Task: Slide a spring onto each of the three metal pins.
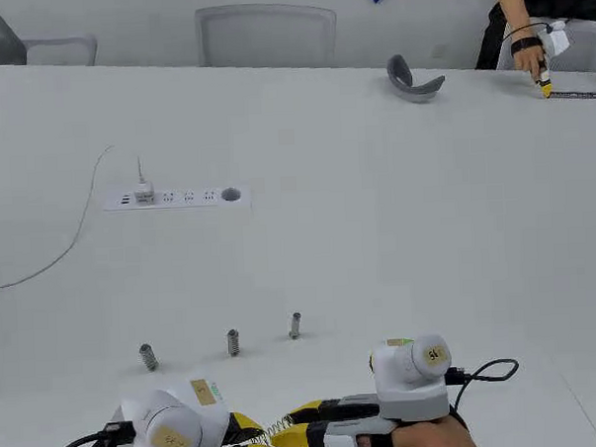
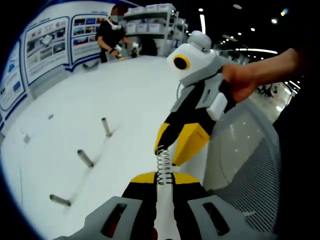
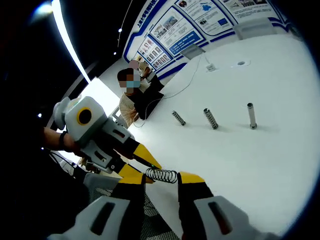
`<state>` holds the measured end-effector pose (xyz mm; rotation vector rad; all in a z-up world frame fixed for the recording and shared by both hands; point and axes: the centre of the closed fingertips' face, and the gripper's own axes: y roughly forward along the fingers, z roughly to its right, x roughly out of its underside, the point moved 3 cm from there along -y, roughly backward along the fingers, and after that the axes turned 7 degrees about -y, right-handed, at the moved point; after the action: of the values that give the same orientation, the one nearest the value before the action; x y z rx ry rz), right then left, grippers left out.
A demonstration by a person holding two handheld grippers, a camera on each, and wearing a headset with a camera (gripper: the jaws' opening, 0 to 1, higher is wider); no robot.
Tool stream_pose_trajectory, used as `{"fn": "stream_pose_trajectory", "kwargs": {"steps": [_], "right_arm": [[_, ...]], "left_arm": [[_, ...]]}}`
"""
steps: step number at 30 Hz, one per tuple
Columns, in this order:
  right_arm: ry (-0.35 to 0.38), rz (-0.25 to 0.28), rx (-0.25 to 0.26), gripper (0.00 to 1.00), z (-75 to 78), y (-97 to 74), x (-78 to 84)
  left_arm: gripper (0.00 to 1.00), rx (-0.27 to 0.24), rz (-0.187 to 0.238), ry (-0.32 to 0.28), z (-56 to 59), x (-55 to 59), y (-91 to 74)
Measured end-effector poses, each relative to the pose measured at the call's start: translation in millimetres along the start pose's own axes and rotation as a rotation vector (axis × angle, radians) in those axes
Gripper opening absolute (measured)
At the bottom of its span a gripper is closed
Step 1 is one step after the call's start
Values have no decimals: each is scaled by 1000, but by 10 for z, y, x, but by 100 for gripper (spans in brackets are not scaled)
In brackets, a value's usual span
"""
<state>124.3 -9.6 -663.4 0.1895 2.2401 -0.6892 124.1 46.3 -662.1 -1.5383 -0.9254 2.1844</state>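
- Left gripper (image 2: 160, 179) is narrowed onto one end of a spring (image 2: 162, 161).
- Right gripper (image 3: 162, 179) has its jaws apart, with the spring across the gap.
- Gripper stickers (image 1: 434, 354) are too small to read.
- Farther out on the table (image 1: 377, 230), the left pin (image 1: 149, 357) and middle pin (image 1: 233, 342) carry springs; the right pin (image 1: 295, 326) is bare.

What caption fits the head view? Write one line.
Spring spans left gripper and right gripper; left pin and middle pin loaded, right pin bare.

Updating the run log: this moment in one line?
left tool shut on spring | right tool open | one pin bare
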Motion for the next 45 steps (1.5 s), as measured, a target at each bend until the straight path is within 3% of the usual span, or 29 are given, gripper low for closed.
{"fn": "stream_pose_trajectory", "kwargs": {"steps": [10, 25, 39, 45], "right_arm": [[17, 15, -8, 23, -30, -42, -43], [-10, -12, -14, 21, -38, -40, -128], [-194, -187, -24, 18, -31, -57, -130], [-226, -209, -45, 15, -23, -132, -230]], "left_arm": [[10, 10, -9, 16, 12, 18, 39], [10, 30, 8, 36, 1, -51, 74], [10, 91, 33, 88, 55, -192, 119], [10, 121, 57, 108, 71, -295, 110]]}}
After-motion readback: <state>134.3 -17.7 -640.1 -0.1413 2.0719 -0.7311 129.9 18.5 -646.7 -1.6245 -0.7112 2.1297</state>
